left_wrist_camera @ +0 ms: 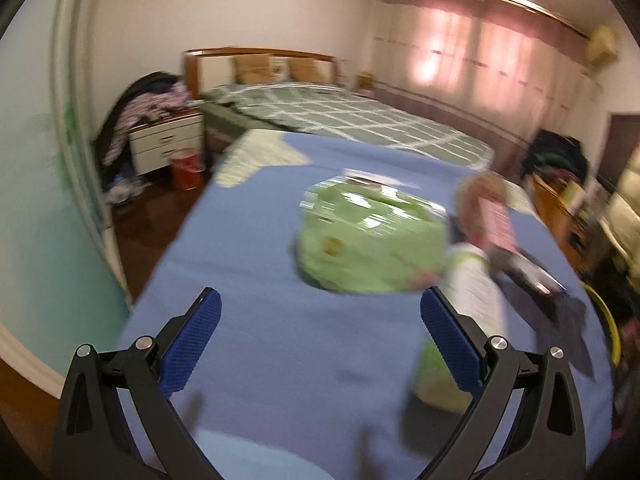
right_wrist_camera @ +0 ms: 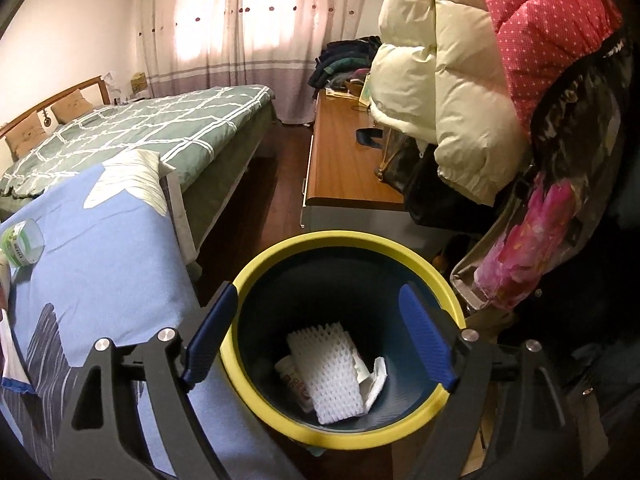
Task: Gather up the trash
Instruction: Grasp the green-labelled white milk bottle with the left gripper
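Note:
My left gripper (left_wrist_camera: 320,316) is open and empty above a blue bedsheet (left_wrist_camera: 280,280). Just beyond its fingertips lies a blurred green and clear plastic container (left_wrist_camera: 372,236). A white and green wrapper (left_wrist_camera: 472,292) lies by the right finger, and a pink packet (left_wrist_camera: 496,216) lies further right. My right gripper (right_wrist_camera: 320,332) is open and empty, held over a dark bin with a yellow rim (right_wrist_camera: 256,392). White foam netting (right_wrist_camera: 332,372) and crumpled paper (right_wrist_camera: 376,380) lie in the bin. The green container also shows at the left edge of the right wrist view (right_wrist_camera: 22,242).
A bed with a green checked quilt (right_wrist_camera: 132,128) stands behind. A wooden cabinet (right_wrist_camera: 344,168) stands right of it. Puffy coats (right_wrist_camera: 460,80) hang close to the bin on the right. A white nightstand (left_wrist_camera: 168,144) and a red bin (left_wrist_camera: 186,168) stand at the far left.

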The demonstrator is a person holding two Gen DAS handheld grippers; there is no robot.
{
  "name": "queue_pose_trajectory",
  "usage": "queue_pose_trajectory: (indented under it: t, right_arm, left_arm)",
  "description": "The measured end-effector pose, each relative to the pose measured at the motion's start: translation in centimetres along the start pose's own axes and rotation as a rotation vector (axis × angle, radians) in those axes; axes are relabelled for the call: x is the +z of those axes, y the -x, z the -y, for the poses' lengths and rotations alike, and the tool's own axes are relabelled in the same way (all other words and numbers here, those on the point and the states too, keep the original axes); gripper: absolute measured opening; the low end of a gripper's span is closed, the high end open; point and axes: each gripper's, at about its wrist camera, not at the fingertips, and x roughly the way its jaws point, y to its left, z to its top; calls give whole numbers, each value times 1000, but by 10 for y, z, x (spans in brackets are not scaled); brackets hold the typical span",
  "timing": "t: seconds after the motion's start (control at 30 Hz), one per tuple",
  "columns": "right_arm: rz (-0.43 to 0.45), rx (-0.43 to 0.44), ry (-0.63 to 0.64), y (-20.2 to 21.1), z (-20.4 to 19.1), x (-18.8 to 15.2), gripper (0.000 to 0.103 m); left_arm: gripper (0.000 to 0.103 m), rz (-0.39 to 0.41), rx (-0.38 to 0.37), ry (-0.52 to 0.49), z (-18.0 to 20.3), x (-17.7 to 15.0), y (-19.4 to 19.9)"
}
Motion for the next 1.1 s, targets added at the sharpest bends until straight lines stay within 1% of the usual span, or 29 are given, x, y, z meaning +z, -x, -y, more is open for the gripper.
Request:
queue_pose_trajectory:
  t: [0.1, 0.17, 0.23, 0.33, 0.43, 0.5, 0.53, 0.6, 0.63, 0.7, 0.73, 0.8, 0.83, 0.9, 1.1]
  right_arm:
    - [-2, 9, -5, -1, 2, 0, 79]
    - [-2, 16, -9, -1, 2, 1, 79]
    - [2, 17, -9, 0, 2, 0, 79]
    - [8, 18, -4, 1, 2, 0, 79]
    - [9, 23, -5, 2, 2, 0, 80]
    - [5, 31, -9, 0, 3, 0, 80]
    - [4, 33, -10, 0, 3, 0, 80]
    - [1, 40, -14, 0, 3, 0, 80]
    - [1, 43, -15, 0, 3, 1, 80]
    - [2, 47, -16, 0, 3, 1, 80]
    - [2, 50, -16, 0, 3, 1, 80]
    - [1, 56, -16, 0, 2, 1, 80]
    - [1, 58, -16, 0, 2, 1, 80]
    - [0, 64, -18, 0, 2, 1, 80]
    - [1, 74, -24, 0, 3, 1, 80]
  left_arm:
    - [98, 1, -102, -62, 20, -7, 14]
    - [98, -5, -152, -118, 35, -11, 18]
    - [98, -10, -179, -177, 51, -15, 17]
    - [98, -31, -187, -223, 65, -18, 10]
    - [97, -68, -193, -233, 70, -16, -4]
    - [89, -97, -189, -240, 72, -16, -11]
    - [87, -113, -189, -248, 73, -17, -15]
    - [80, -137, -190, -257, 69, -17, -21]
    - [79, -147, -193, -260, 69, -17, -24]
    - [71, -161, -203, -270, 68, -19, -26]
    - [70, -165, -204, -276, 69, -19, -27]
    - [58, -172, -216, -285, 69, -21, -27]
    - [54, -178, -224, -287, 70, -21, -27]
    - [54, -178, -230, -288, 70, -20, -27]
    - [53, -122, -214, -318, 73, -12, -13]
